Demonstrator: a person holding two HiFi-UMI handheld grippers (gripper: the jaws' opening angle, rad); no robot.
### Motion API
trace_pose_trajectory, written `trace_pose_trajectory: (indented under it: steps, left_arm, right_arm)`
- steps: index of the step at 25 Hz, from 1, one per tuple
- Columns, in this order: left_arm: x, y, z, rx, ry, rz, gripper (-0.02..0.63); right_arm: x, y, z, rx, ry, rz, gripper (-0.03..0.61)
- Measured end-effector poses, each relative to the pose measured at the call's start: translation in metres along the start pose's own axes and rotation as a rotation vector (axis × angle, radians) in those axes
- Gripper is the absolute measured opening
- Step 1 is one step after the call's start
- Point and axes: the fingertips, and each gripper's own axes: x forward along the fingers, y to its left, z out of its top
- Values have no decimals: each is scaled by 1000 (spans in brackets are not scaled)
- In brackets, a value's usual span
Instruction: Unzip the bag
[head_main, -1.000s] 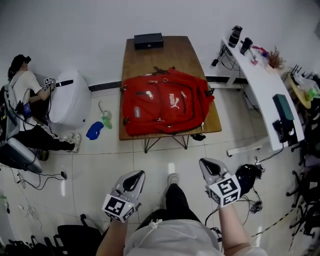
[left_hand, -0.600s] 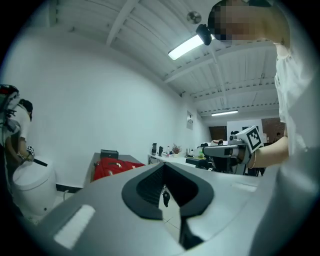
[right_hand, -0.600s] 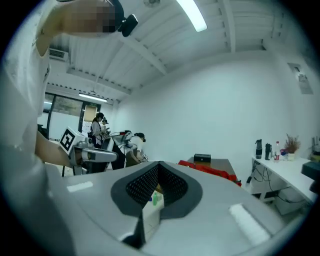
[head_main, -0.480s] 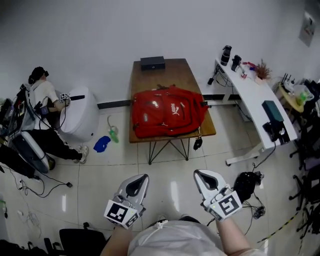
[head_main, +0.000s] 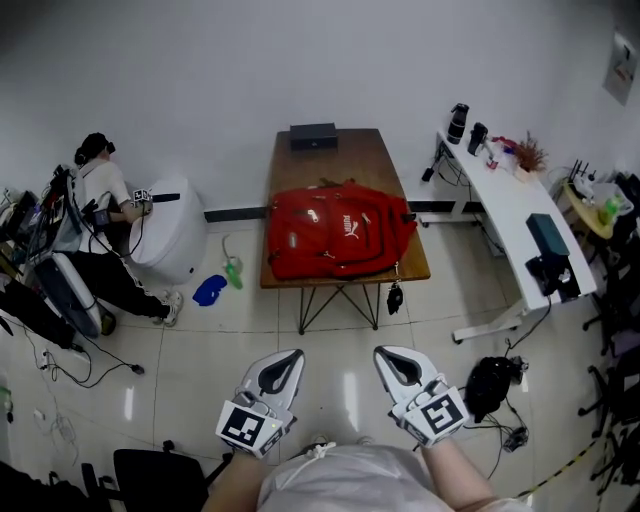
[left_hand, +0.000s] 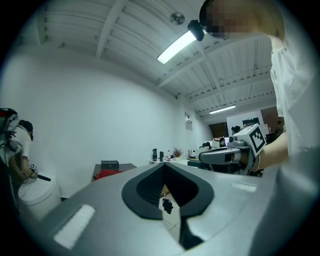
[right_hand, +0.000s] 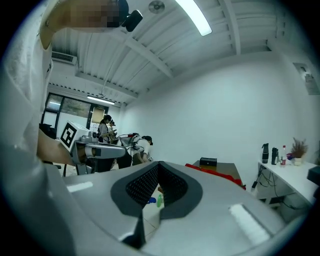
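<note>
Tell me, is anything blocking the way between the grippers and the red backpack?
Nothing visible: only tiled floor lies between the left gripper, the right gripper and the wooden table bearing the red backpack.

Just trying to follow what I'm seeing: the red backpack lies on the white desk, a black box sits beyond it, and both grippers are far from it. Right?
Not quite. The red backpack lies on the brown wooden table, not the white desk, as the head view shows. The black box does sit beyond it, and the left gripper and right gripper are far from it.
</note>
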Motion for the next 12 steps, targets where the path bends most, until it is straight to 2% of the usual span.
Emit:
trace_pose_trajectory:
  steps: [5,12]
  left_arm:
    - [5,-1,2,-5,-6,17,8]
    - [15,-9,3,15,3,13,8]
  right_arm:
    - [2,0,0,-37,7,11,8]
    - [2,-8,1,-25,9,11,8]
